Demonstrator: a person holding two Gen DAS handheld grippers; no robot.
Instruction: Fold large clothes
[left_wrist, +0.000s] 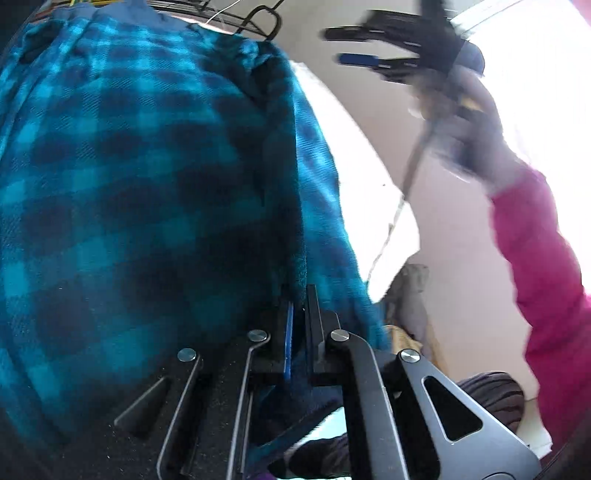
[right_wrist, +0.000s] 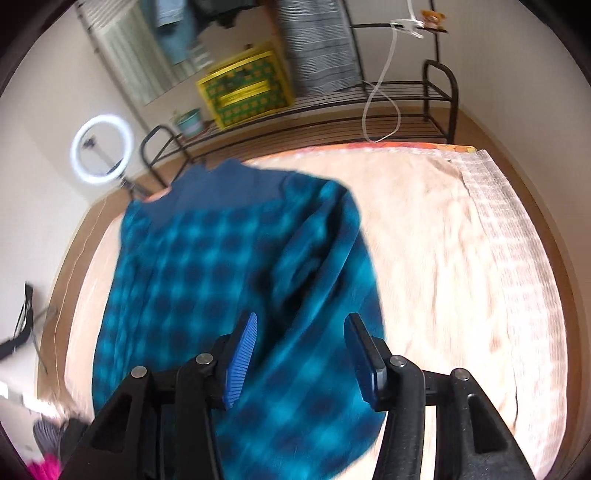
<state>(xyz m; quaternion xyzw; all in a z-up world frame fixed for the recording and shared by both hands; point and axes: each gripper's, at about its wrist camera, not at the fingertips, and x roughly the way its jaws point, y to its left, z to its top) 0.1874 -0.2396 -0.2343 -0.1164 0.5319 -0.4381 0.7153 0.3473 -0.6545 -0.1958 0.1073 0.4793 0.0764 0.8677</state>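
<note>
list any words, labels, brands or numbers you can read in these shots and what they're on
None can be read.
Yellow crate: green and yellow pattern on its front, too blurred to tell whether it is lettering.
Plaid shirt: no label or print showing.
Bedspread: no text.

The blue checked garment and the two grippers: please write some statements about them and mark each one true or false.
1. The left gripper is shut on an edge of the blue checked garment. True.
2. The right gripper pinches the garment. False: its jaws stand apart, with nothing pressed between them.
3. The garment lies on a pale bed cover. True.
4. The person's sleeve is green. False: it is pink.
5. The ring light is lit. True.
</note>
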